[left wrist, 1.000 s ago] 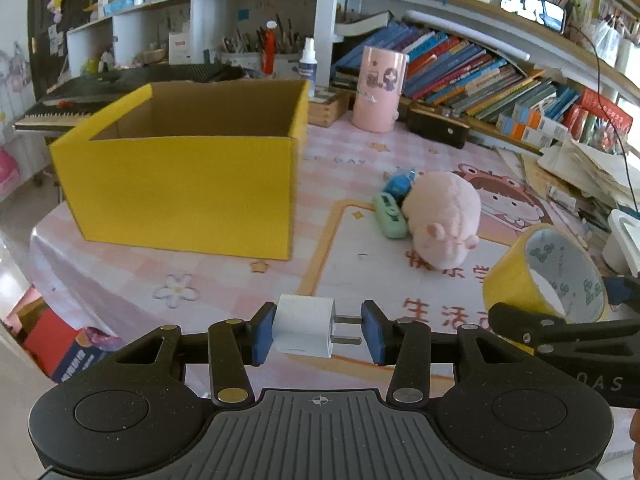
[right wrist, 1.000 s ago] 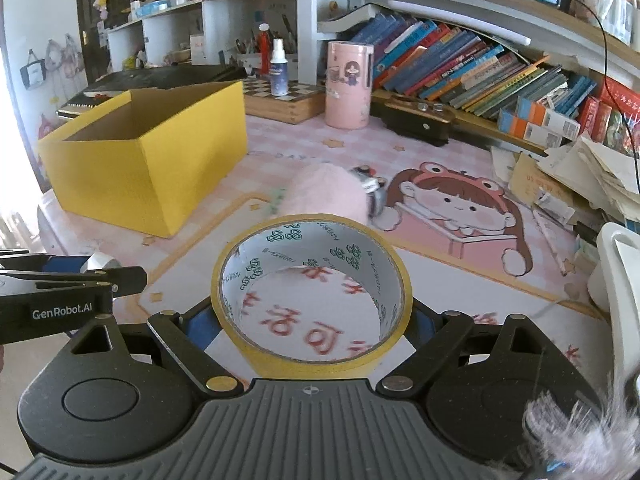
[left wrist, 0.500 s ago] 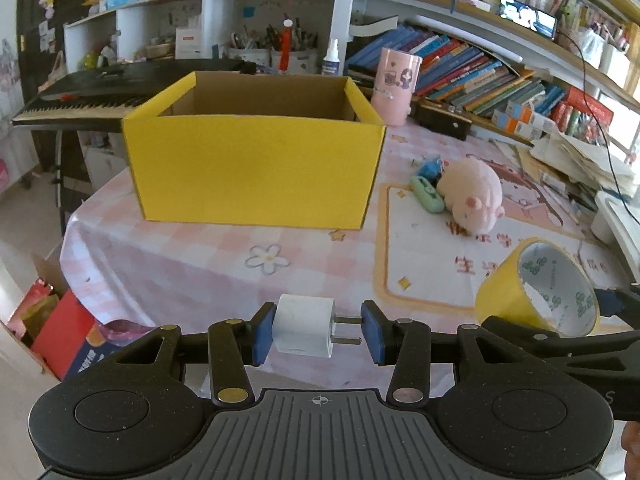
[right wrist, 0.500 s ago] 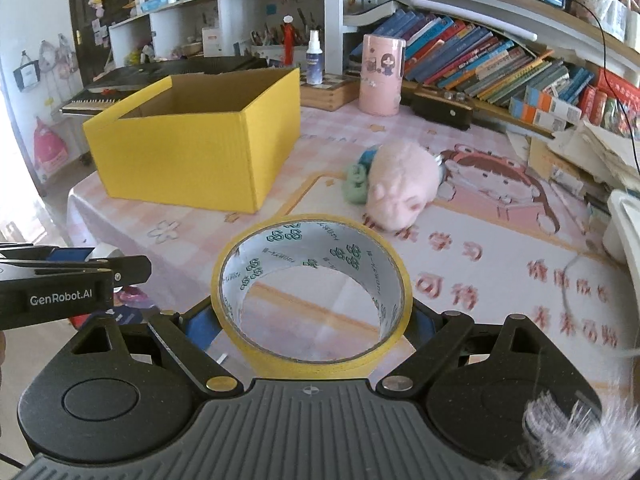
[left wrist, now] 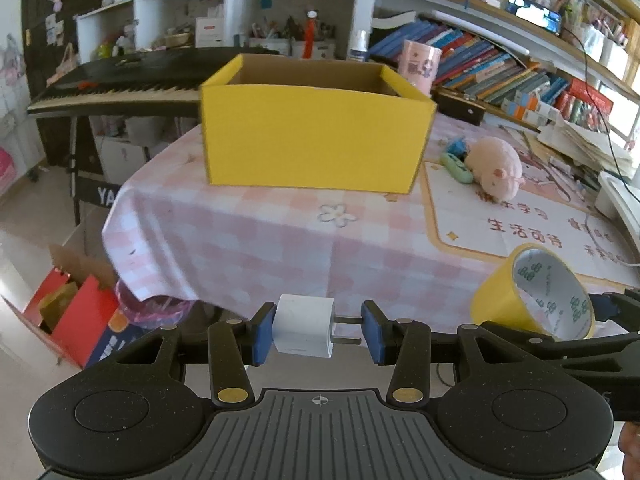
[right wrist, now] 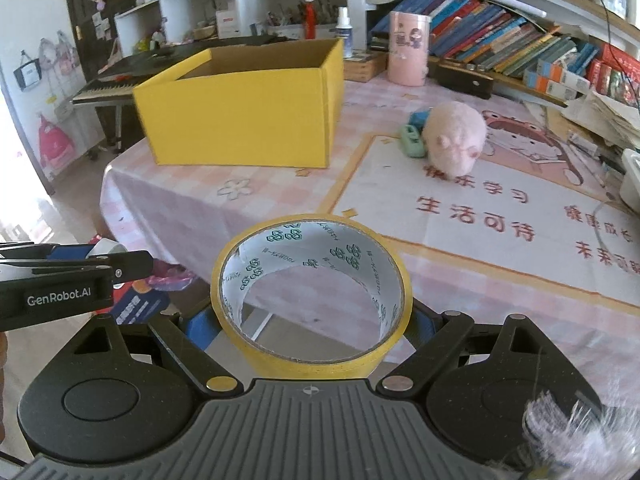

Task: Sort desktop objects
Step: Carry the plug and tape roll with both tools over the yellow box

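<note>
My left gripper (left wrist: 319, 336) is shut on a white plug adapter (left wrist: 303, 331), held off the table's near edge. My right gripper (right wrist: 312, 326) is shut on a yellow tape roll (right wrist: 312, 344), which also shows in the left wrist view (left wrist: 534, 294). An open yellow cardboard box (left wrist: 316, 136) stands on the pink checked tablecloth (left wrist: 280, 240), also in the right wrist view (right wrist: 244, 116). A pink plush pig (right wrist: 454, 140) and a green object (right wrist: 412, 142) lie on the mat to the box's right. The left gripper's side (right wrist: 72, 284) shows in the right wrist view.
A pink cup (right wrist: 408, 48) and rows of books (right wrist: 500, 48) stand behind the box. A keyboard piano (left wrist: 116, 88) stands left of the table. Red boxes (left wrist: 76, 320) sit on the floor. Paper stacks (left wrist: 580, 148) lie at the table's right.
Both grippers have pulled back from the table with their loads; the box and plush look farther away, and the table's near edge and the floor have come into view.
</note>
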A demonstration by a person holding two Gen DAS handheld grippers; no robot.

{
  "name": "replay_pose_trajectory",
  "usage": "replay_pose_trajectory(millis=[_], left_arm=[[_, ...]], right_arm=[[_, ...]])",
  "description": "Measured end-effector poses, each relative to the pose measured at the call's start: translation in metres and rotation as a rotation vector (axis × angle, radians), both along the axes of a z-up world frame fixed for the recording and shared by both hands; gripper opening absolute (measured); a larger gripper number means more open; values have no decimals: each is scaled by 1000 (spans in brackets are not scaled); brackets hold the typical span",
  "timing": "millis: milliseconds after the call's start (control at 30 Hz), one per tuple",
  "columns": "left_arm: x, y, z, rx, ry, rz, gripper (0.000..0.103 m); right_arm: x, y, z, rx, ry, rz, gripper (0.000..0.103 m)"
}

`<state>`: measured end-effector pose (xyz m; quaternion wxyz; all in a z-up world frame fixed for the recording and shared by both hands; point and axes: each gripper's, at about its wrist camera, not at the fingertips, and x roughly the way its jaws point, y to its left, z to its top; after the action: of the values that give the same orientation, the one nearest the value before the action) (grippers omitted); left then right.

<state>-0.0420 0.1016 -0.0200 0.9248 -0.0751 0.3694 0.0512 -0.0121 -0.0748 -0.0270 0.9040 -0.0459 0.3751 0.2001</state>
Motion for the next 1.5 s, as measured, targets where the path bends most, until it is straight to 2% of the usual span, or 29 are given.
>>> replay_pose_trajectory(millis=[233, 633, 1500], left_arm=[[-15, 22, 2, -15, -23, 58, 44], [-20, 38, 8, -24, -64, 85, 44], [-4, 36, 10, -35, -84, 38, 44]], right_arm=[[-9, 25, 4, -16, -17, 72, 89], [-13, 48, 12, -35, -59, 130, 89], [0, 52, 17, -55, -68, 105, 89]])
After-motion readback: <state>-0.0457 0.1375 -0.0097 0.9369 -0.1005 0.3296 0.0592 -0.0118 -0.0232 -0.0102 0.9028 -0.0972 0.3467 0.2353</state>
